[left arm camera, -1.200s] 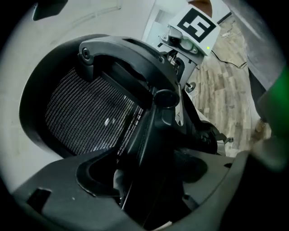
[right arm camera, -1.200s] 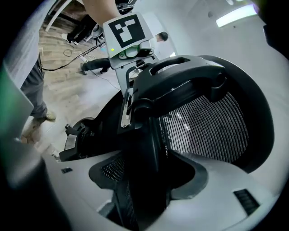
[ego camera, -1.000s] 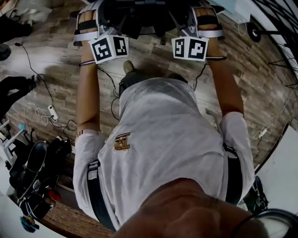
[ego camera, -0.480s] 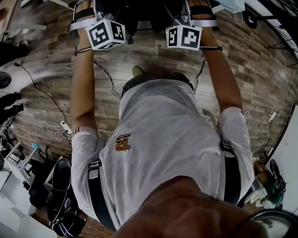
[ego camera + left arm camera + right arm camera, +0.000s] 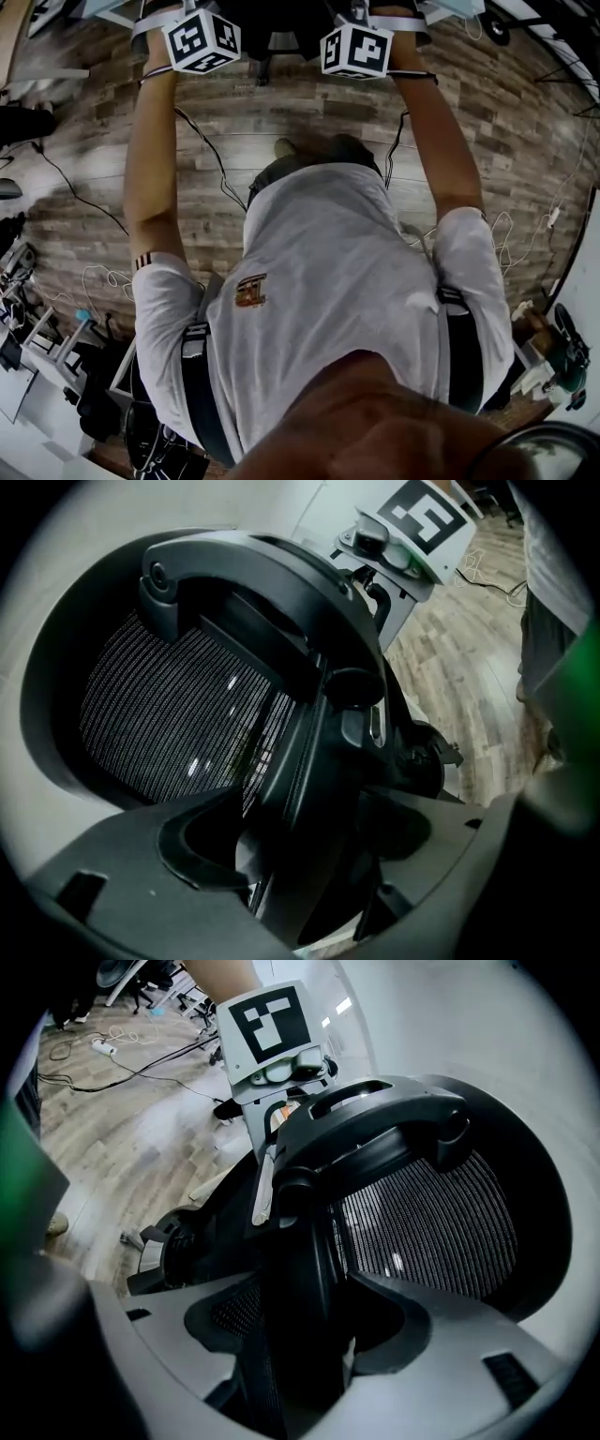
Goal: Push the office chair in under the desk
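office chair stands straight ahead of the person, at the far end of both outstretched arms, on the wood-plank floor. in the head view only a dark strip of it shows along the top edge.

at the far left of that view dark gear is heaped at the floor's edge, with a white cable lying just above it. the left forearm runs up to the left gripper, whose marker cube sits near the top of the frame. in the left gripper view the jaws are drawn in on a black upright bar of the chair's back frame, one grey jaw on each side of it and no gap to be seen (the mesh panel lies just left of that bar). a thin black cable trails over the planks between that arm and the person's white shirt.

further right, the right gripper carries its own cube, near the left one but apart from it. its jaws likewise clamp a black bar of the back frame, with the mesh to the right of the bar and a curved top piece arching over it. white cables loop on the floor at the right.
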Action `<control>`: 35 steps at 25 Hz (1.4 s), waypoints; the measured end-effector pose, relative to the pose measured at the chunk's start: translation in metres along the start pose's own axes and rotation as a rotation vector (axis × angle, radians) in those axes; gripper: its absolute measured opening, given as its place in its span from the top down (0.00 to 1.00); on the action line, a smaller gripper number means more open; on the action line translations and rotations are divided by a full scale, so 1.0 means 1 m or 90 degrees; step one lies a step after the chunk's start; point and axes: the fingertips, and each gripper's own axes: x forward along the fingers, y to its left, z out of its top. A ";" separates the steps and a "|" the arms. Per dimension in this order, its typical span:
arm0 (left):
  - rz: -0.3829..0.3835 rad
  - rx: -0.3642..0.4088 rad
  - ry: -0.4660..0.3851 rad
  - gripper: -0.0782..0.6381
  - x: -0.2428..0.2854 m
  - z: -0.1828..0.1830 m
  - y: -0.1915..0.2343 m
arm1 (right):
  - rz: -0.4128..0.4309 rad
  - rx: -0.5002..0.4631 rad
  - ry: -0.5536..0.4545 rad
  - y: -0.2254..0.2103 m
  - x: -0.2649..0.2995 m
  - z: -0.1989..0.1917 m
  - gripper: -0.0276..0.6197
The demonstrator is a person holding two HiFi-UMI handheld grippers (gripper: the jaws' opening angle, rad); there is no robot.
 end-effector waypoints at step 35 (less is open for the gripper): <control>-0.001 0.005 -0.008 0.37 0.107 -0.039 0.063 | 0.006 0.002 -0.019 -0.041 0.116 -0.012 0.55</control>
